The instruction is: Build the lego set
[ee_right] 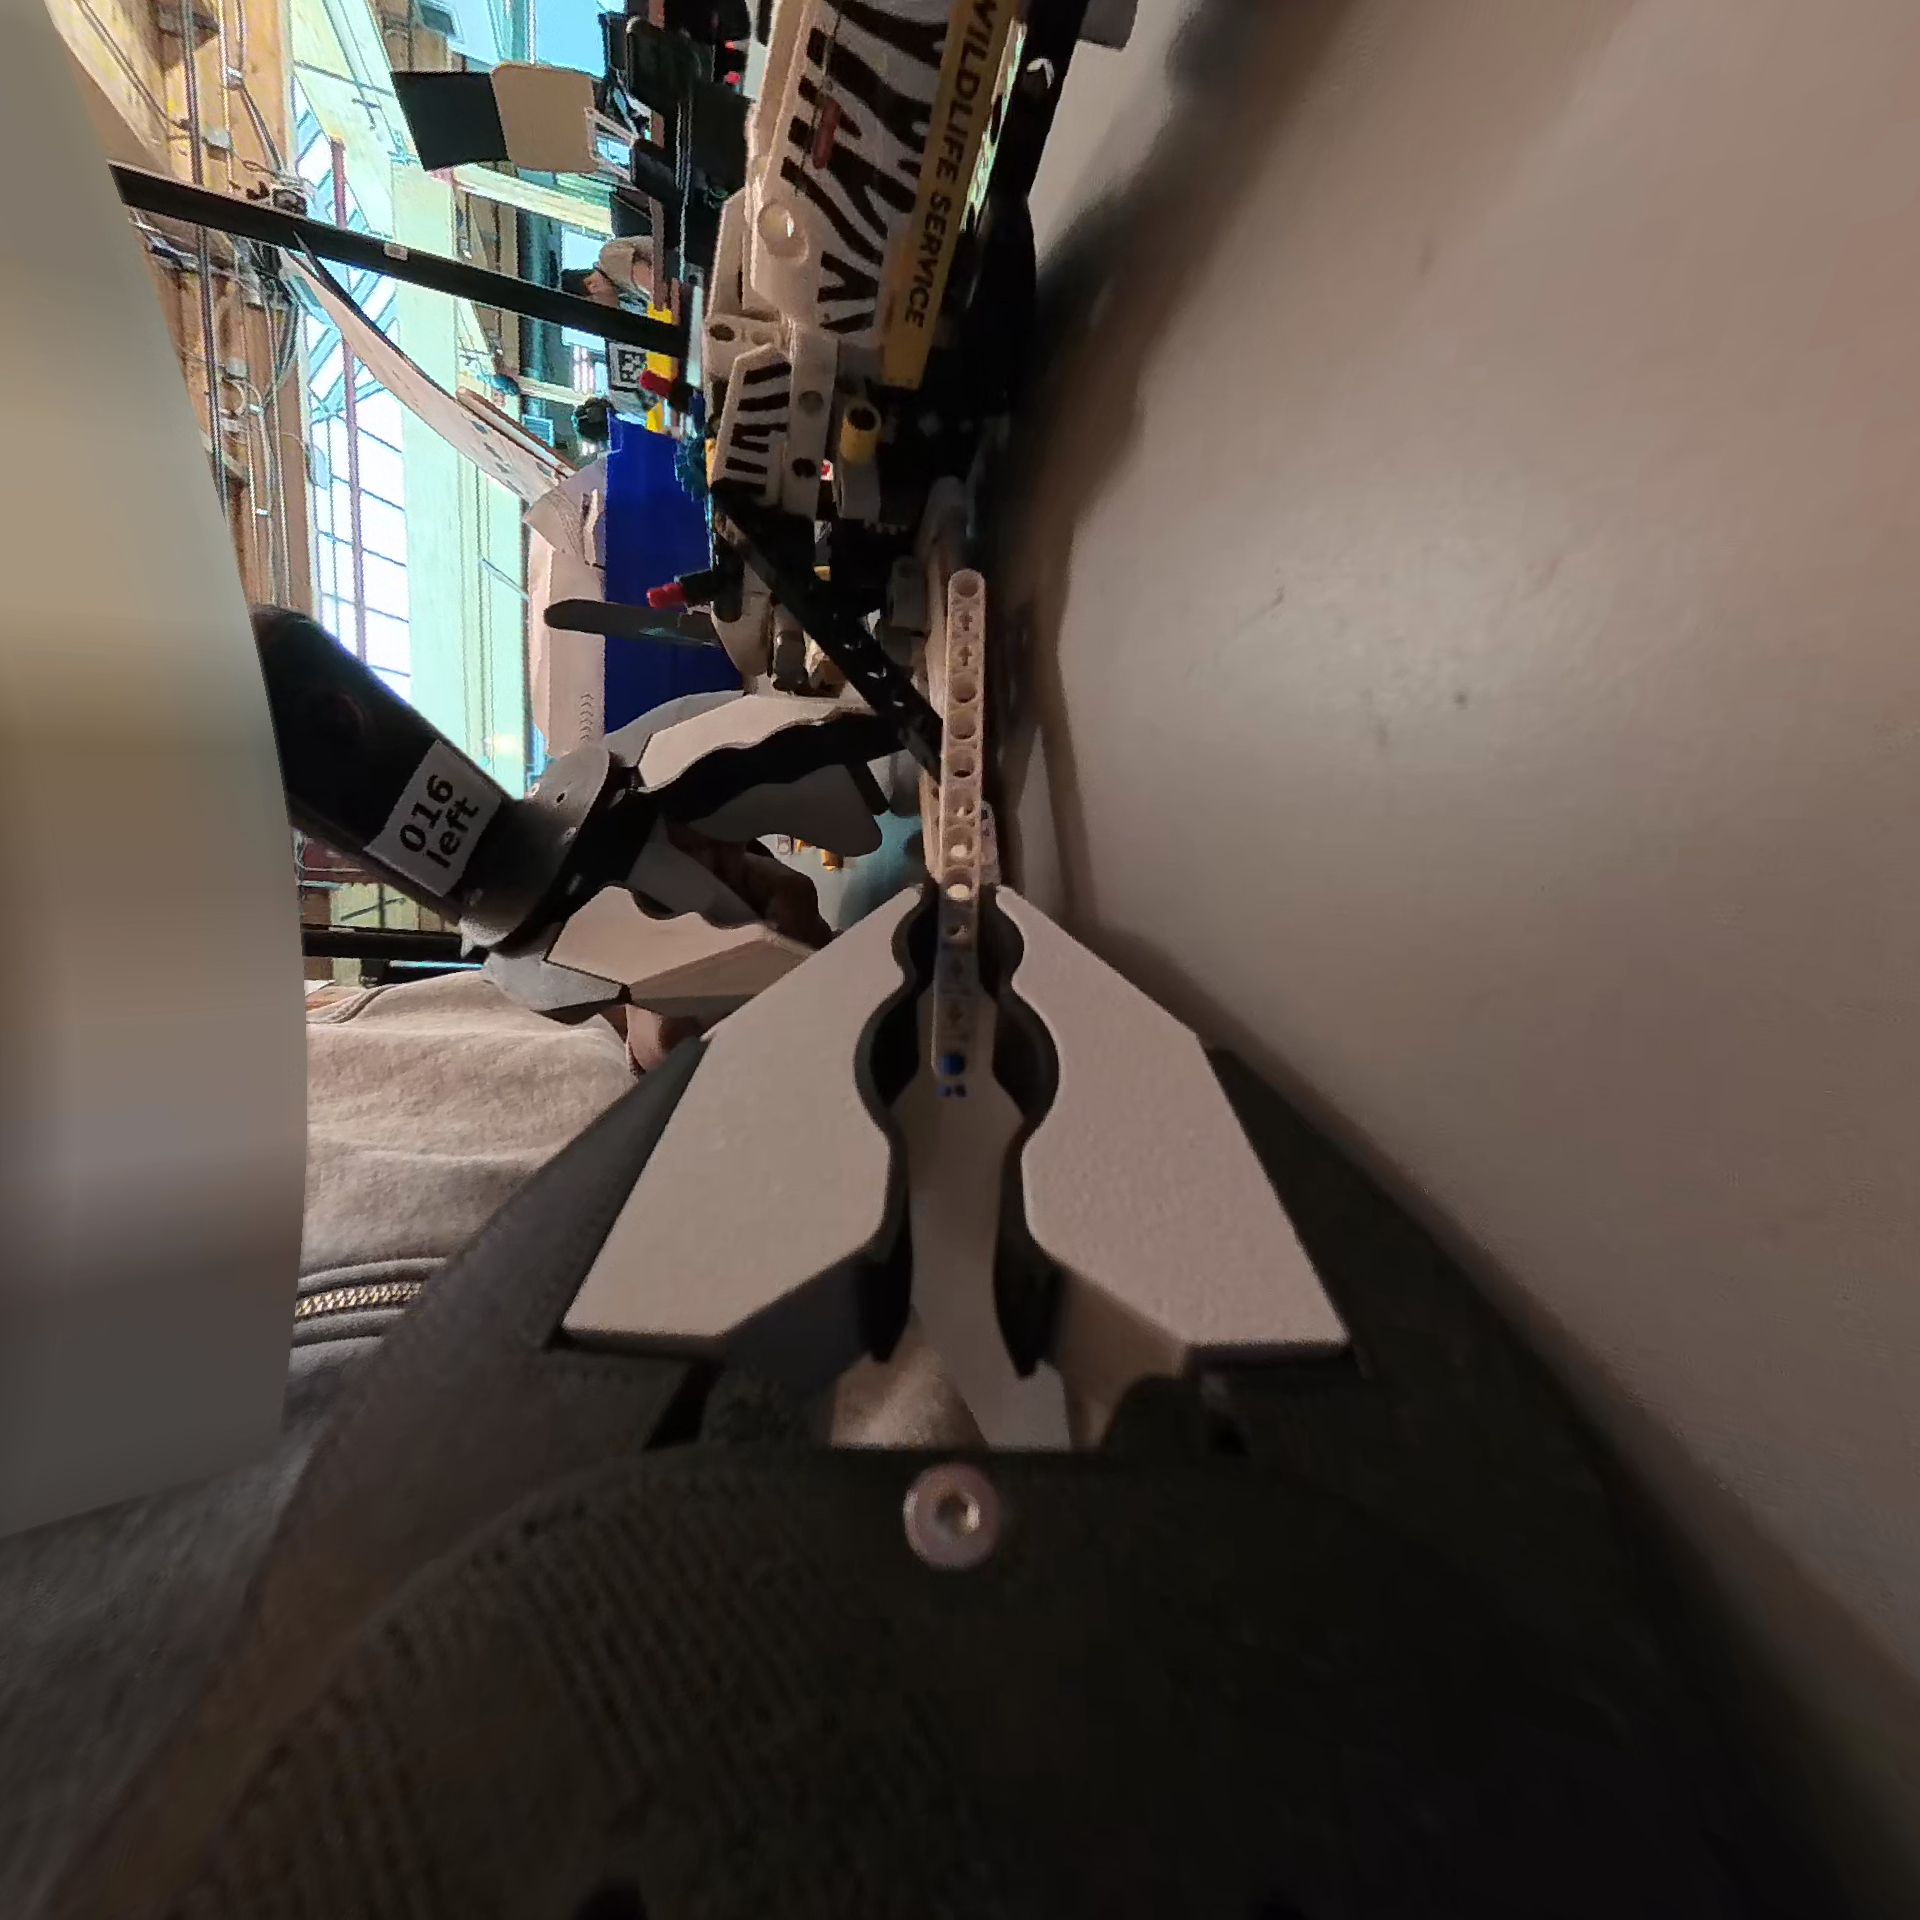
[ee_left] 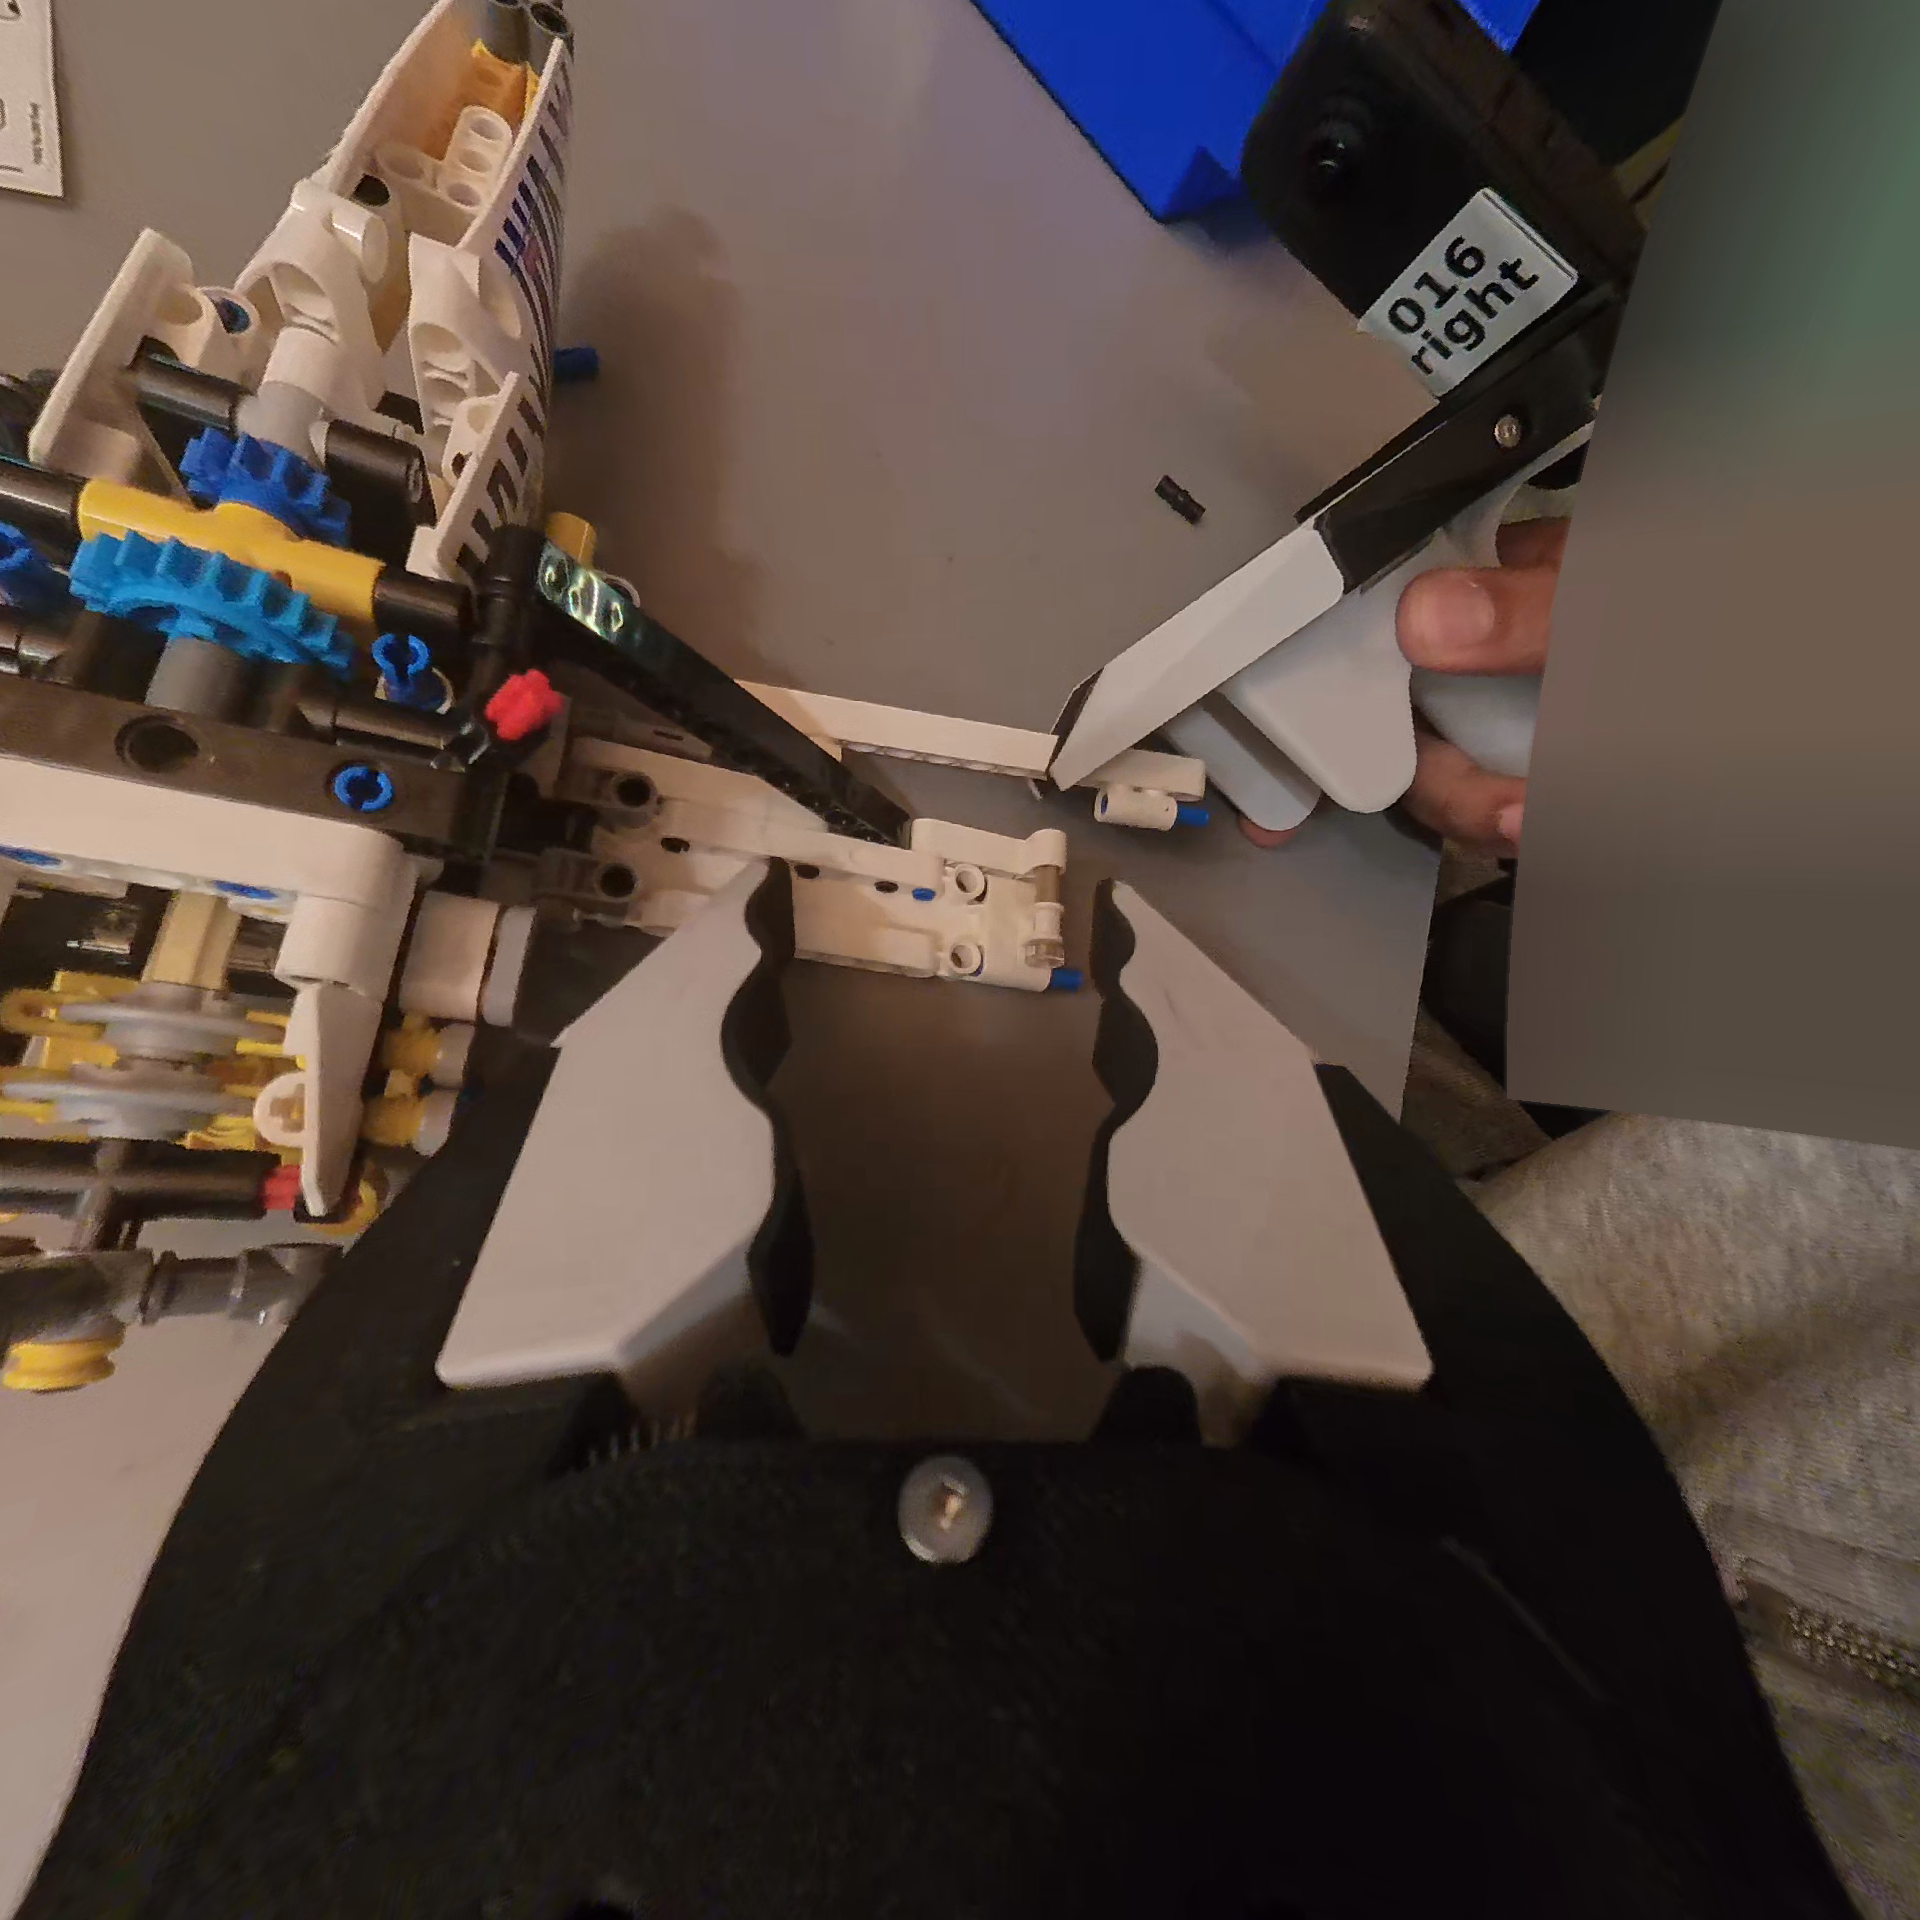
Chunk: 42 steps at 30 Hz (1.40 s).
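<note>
The half-built lego vehicle (ee_left: 260, 623) lies on the grey table (ee_left: 935, 364) at the left, with blue gears, yellow parts and striped white panels. A white arm section (ee_left: 935, 914) sticks out from it to the right. My left gripper (ee_left: 940, 899) is open, its tips either side of that section's end. My right gripper (ee_left: 1070, 753) comes in from the upper right and is shut on the end of a long white beam (ee_left: 935, 727) lying by the model. In the right wrist view my right gripper (ee_right: 956, 904) clamps the beam (ee_right: 964, 707), which points at the model (ee_right: 862, 208).
A black beam (ee_left: 727, 717) slants off the model over the white section. A small white connector with a blue pin (ee_left: 1143, 805) and a black pin (ee_left: 1181, 499) lie loose on the table. A blue box (ee_left: 1143, 94) stands at the back, a paper sheet (ee_left: 26, 94) at the top left.
</note>
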{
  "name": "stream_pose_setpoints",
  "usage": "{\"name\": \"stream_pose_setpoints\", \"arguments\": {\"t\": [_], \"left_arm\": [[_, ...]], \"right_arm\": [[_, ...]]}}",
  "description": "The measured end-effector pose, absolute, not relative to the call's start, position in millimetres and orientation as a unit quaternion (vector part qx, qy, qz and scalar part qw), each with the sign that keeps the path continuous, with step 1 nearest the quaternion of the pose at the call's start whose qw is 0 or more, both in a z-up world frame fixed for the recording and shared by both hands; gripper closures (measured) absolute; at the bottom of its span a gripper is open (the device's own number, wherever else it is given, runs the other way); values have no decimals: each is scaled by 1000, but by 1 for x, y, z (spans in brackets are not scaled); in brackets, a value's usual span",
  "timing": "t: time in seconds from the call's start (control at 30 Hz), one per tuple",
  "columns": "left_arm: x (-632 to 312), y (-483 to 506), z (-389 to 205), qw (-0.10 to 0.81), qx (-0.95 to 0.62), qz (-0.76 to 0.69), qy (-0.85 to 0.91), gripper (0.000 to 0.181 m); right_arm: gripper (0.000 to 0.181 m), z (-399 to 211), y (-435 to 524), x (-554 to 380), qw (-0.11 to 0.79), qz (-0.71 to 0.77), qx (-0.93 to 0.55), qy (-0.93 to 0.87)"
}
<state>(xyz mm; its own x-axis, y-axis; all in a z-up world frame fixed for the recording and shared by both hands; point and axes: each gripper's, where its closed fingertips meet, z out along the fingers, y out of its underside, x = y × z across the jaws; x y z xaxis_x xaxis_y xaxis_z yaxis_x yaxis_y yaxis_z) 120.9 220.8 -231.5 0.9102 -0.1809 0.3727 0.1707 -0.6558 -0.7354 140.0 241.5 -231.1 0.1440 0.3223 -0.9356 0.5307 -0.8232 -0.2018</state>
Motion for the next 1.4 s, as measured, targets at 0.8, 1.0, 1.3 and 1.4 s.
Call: {"name": "stream_pose_setpoints", "arguments": {"t": [0.8, 1.0, 1.3, 1.4], "left_arm": [[125, 218, -240, 388, -898, -207, 18, 170], [126, 218, -240, 388, -898, -207, 19, 171], [127, 219, -241, 387, -898, -208, 20, 172], [128, 219, -241, 387, -898, -209, 20, 172]], "right_arm": [[175, -231, 244, 139, 88, -593, 749, 283], [176, -230, 245, 140, 84, -595, 749, 279], [175, -231, 244, 140, 85, -592, 751, 281], [175, -232, 244, 140, 85, -588, 753, 284]]}}
